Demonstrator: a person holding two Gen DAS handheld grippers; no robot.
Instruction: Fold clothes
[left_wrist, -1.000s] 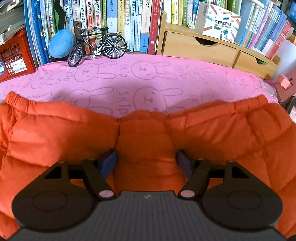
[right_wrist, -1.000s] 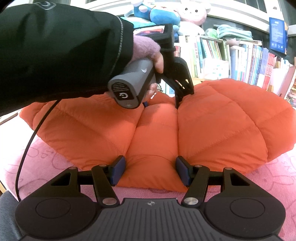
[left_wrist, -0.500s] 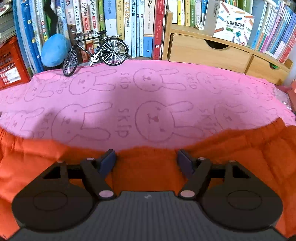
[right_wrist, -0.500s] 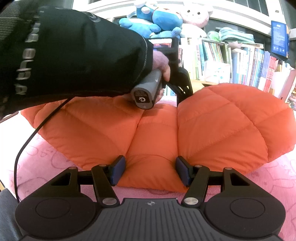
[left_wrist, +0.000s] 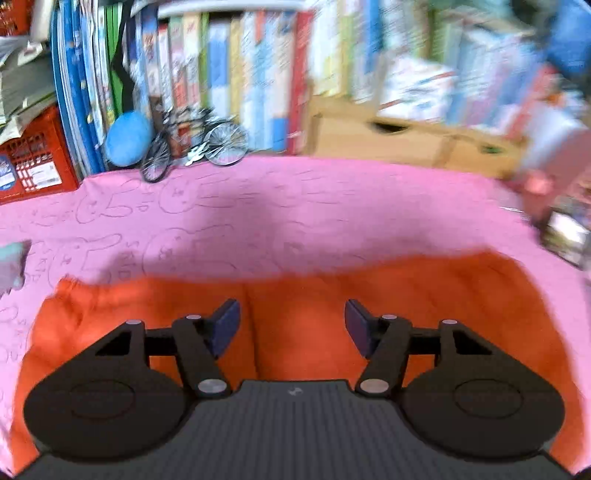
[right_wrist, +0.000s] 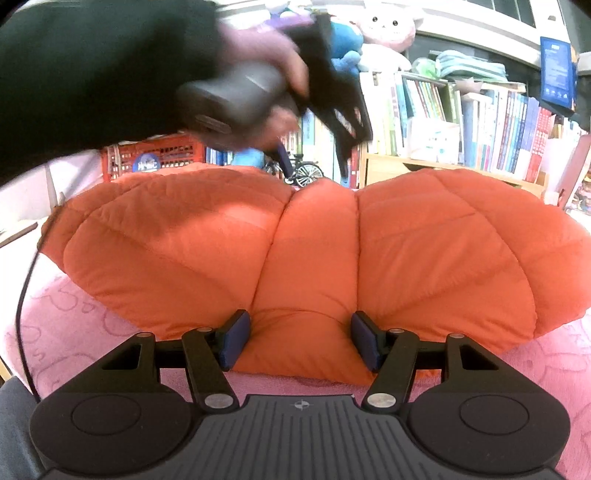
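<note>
On the pink rabbit-print cloth: orange quilted garment, folded. Right gripper clamps its near edge, unchanged. Left gripper, a second ago down against the fabric, now lifted clear, jaws closing on nothing.

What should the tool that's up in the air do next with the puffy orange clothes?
Probably come back down and pinch the far edge of the orange garment. The left tool is above it with nothing between its closing jaws, while the right tool squeezes the near edge against the pink cloth. Only one end is held, so no fold can start.
</note>
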